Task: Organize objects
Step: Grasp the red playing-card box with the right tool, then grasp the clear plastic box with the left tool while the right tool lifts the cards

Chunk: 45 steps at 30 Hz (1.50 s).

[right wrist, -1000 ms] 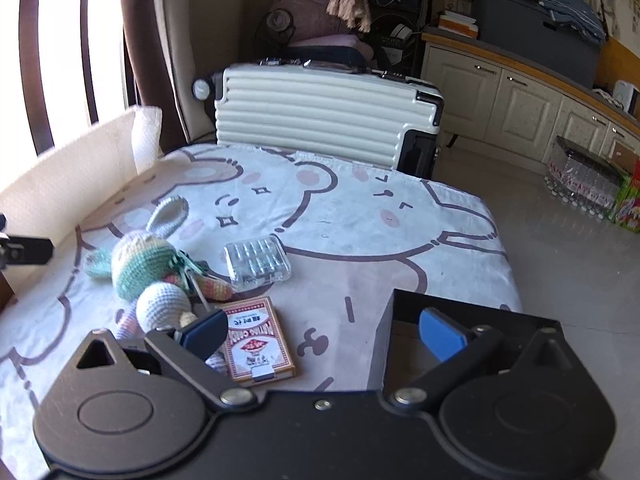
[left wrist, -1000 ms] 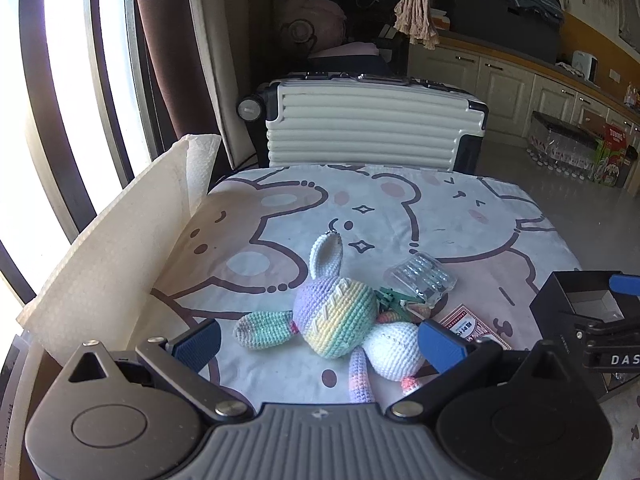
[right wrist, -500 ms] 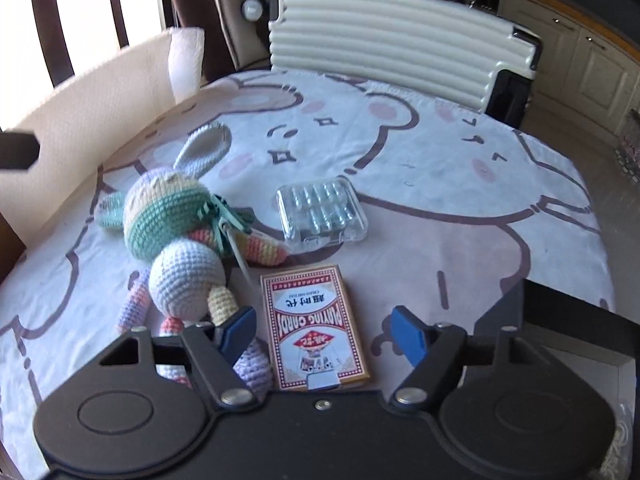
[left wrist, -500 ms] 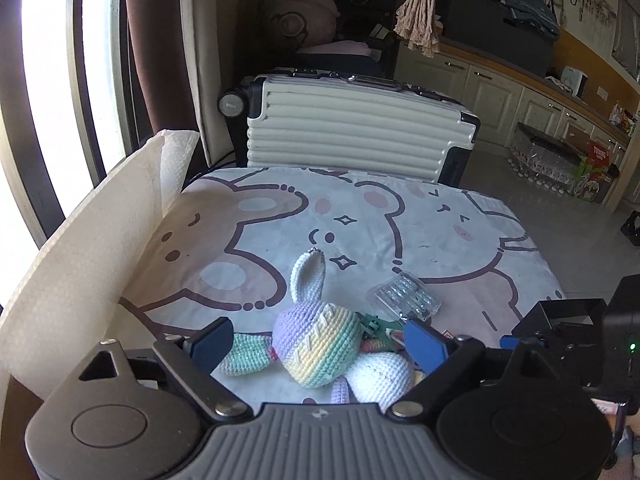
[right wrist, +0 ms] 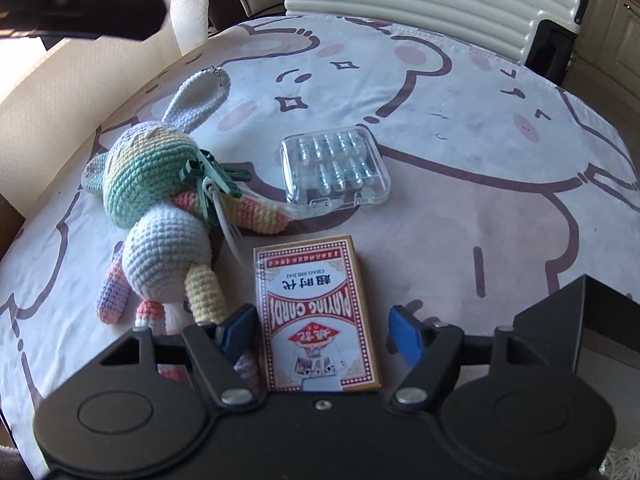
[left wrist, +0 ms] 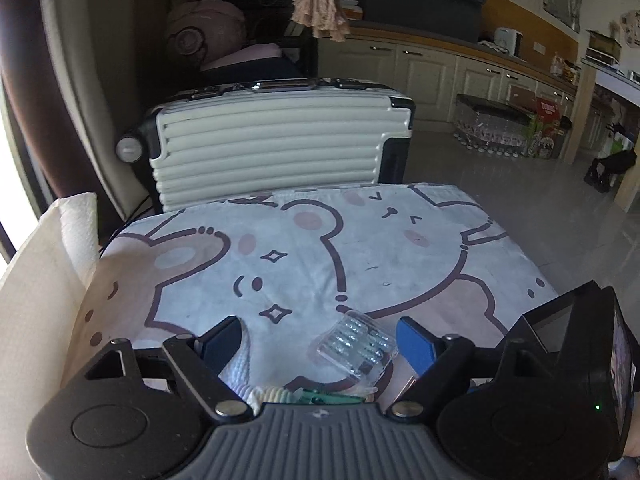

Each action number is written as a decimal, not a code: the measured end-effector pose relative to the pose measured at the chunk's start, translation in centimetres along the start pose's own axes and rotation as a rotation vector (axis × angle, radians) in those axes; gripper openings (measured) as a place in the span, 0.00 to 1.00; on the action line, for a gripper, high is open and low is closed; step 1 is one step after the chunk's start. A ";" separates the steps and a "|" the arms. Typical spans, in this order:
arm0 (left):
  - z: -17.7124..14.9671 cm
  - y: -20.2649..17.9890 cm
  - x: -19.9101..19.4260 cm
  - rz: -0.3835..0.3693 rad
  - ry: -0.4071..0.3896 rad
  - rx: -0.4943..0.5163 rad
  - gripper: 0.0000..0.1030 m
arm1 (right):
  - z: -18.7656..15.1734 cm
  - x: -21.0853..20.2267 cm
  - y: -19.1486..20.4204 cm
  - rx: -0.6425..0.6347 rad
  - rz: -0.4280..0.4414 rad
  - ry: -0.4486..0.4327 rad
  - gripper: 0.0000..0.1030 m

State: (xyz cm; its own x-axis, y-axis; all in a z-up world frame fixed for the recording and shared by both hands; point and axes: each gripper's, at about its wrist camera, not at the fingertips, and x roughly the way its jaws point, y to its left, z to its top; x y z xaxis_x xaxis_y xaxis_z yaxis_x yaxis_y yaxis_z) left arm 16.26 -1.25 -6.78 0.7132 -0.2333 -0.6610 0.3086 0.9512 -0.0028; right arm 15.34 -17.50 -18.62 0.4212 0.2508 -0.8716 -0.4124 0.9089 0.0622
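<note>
While still flat on the cartoon-bear tablecloth, sits straddled: pack of playing cards, near end between the jaws of the right gripper, far end reaching out ahead of the tips. Jaws closing, not yet pressing; left pad nearly at the pack's long edge, a clear gap on the right. Reads as the pick-up step for the cards, barely begun.

Just left of the left pad, almost touching: yellow leg of the crocheted rabbit. Ahead of the tips and a little right, beyond the pack: clear plastic case of small cells, one rabbit arm touching its corner. Right of the right jaw, near: black open box, probably the place for sorted things.

Next move, as a judgement: lower slightly, centre so both pads meet the long edges together, squeeze, lift straight up, swing right over the box. Main risk: catching the rabbit's leg under the left pad, or pushing the pack sideways with one-sided contact.

Left gripper also closing, gripping nothing; plastic case ahead between the tips toward the right pad, a white knitted part of the rabbit beside the left pad. Likely lining up for one of those two; cannot tell which.
</note>
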 end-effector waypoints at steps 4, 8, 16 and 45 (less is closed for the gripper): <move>0.6 -0.8 3.4 -0.026 0.037 0.024 0.82 | -0.4 -0.1 0.7 -0.055 -0.005 0.003 0.60; 0.9 -1.2 6.3 -0.051 0.065 0.034 0.82 | -1.2 -0.8 0.7 -0.066 0.019 0.016 0.60; 1.1 -1.2 13.0 -0.147 0.165 0.008 0.82 | -3.8 -2.4 0.8 -0.100 0.067 0.059 0.60; -1.3 -4.6 16.4 -0.133 0.384 0.187 0.72 | -5.0 -3.1 0.1 -0.083 0.075 0.057 0.59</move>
State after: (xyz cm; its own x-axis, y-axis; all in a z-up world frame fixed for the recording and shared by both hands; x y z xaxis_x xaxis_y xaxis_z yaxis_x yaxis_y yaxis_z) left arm 25.66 -9.22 -18.60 0.3851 -0.2253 -0.8949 0.5156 0.8568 0.0061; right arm 9.95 -19.85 -18.31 0.3413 0.2955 -0.8923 -0.5072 0.8571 0.0899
